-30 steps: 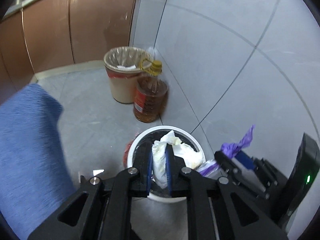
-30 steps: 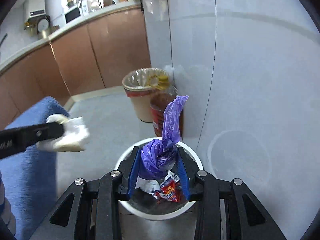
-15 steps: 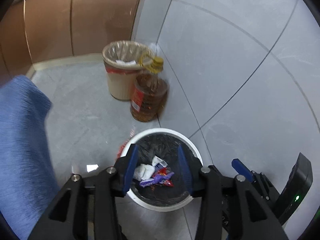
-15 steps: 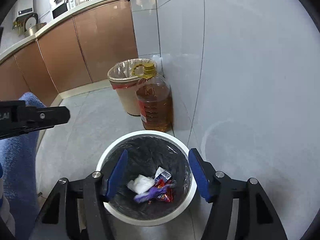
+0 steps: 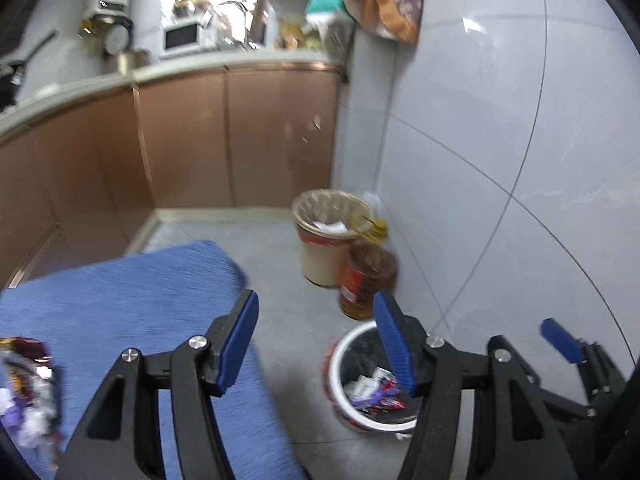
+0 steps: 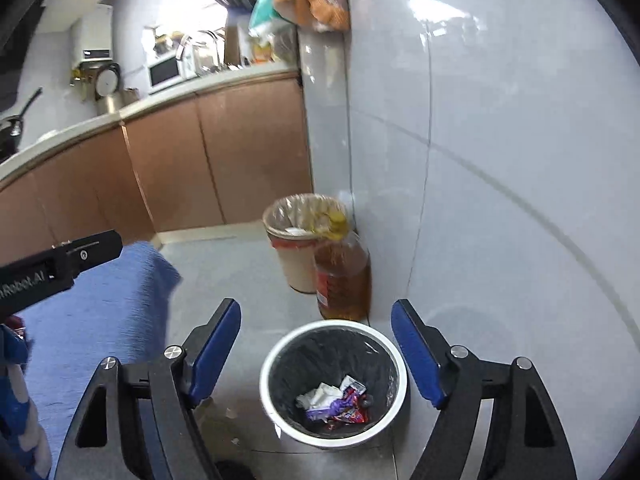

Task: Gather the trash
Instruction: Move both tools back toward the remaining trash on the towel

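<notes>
Left gripper (image 5: 316, 336) and right gripper (image 6: 316, 344): jaws spread, just been opening, nothing between them. Trash (image 6: 334, 402) lies inside the white bin (image 6: 280, 354) on the floor by the tiled wall. Oil bottle (image 6: 342, 280) stands just behind it. Only the left view shows more wrappers (image 5: 24, 392) on the blue cloth (image 5: 132, 300).

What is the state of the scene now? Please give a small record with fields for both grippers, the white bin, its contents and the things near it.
left gripper: open, holds nothing, jaws have just been opening
right gripper: open, holds nothing, jaws have just been opening
white bin: on floor, black liner
contents: white tissue, purple bag, red wrapper
near it: oil bottle, beige bin
left side: blue cloth
</notes>
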`<control>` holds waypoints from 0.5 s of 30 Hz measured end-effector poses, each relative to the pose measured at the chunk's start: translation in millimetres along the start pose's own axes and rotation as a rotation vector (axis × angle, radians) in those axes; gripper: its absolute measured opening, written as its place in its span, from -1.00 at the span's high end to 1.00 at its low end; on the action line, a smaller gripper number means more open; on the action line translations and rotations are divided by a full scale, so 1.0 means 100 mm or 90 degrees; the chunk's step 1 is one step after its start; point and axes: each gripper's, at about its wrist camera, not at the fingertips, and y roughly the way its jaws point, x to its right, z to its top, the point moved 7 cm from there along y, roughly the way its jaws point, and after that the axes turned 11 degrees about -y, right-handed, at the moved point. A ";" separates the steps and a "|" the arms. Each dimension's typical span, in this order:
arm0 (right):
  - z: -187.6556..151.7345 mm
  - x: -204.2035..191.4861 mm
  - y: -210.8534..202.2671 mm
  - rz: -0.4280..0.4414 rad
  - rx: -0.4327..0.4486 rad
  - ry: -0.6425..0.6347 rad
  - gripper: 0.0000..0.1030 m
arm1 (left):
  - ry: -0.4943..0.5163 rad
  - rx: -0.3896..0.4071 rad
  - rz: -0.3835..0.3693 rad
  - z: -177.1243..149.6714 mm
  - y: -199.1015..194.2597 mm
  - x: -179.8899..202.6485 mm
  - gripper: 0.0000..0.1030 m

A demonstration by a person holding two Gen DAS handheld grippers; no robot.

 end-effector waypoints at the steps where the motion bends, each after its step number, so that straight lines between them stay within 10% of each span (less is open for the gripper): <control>1: 0.03 -0.06 -0.08 0.003 0.008 -0.007 -0.49 | 0.001 0.013 0.007 0.01 -0.10 -0.05 -0.12; 15: 0.30 -0.66 -1.07 0.020 0.100 -0.083 -0.60 | -0.024 0.149 0.097 0.03 -1.44 -0.83 -0.14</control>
